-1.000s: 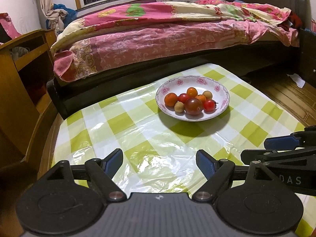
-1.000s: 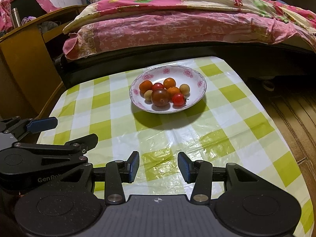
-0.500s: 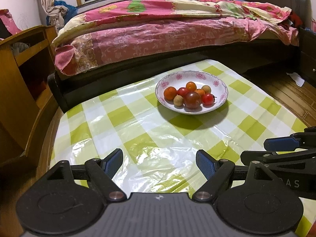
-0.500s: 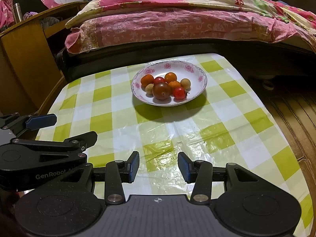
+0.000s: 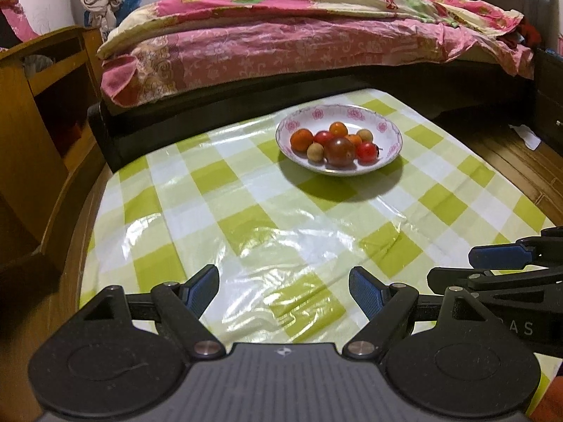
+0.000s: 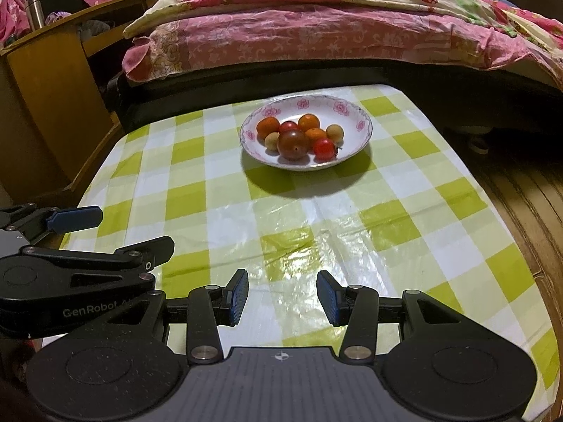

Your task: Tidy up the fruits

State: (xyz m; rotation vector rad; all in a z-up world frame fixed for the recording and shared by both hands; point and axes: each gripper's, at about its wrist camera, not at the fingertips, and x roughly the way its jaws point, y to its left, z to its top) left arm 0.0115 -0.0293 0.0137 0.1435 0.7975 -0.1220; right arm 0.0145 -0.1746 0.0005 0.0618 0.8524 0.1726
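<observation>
A shallow white porcelain bowl with a pink floral rim [image 5: 393,130] is seen on the far half of a table covered in a glossy green-and-white checked plastic cloth [image 5: 246,218]. All the fruit is gathered inside it: a large dark red-brown tomato [image 5: 340,151] at the near side, small red cherry tomatoes [image 5: 366,150], round orange fruits [image 5: 301,139] and two pale tan longan-like fruits [image 5: 315,151].

From the left gripper [image 5: 283,290] the bowl lies at about one o'clock, well apart; from the right gripper [image 6: 282,293] it lies nearly at twelve o'clock, also well apart. The right gripper is judged the better aligned, since the dark tomato sits almost straight ahead of its fingers. The fruits are round, so no long axis constrains the approach.

The left gripper's blue-padded fingers [image 5: 201,288] are spread wide, with only cloth between them. The right gripper's fingers [image 6: 236,297] are parted more narrowly and hold nothing. Both are angled down over the near table edge, side by side.

A pink quilted bed [image 5: 299,45] is seen beyond the table.
</observation>
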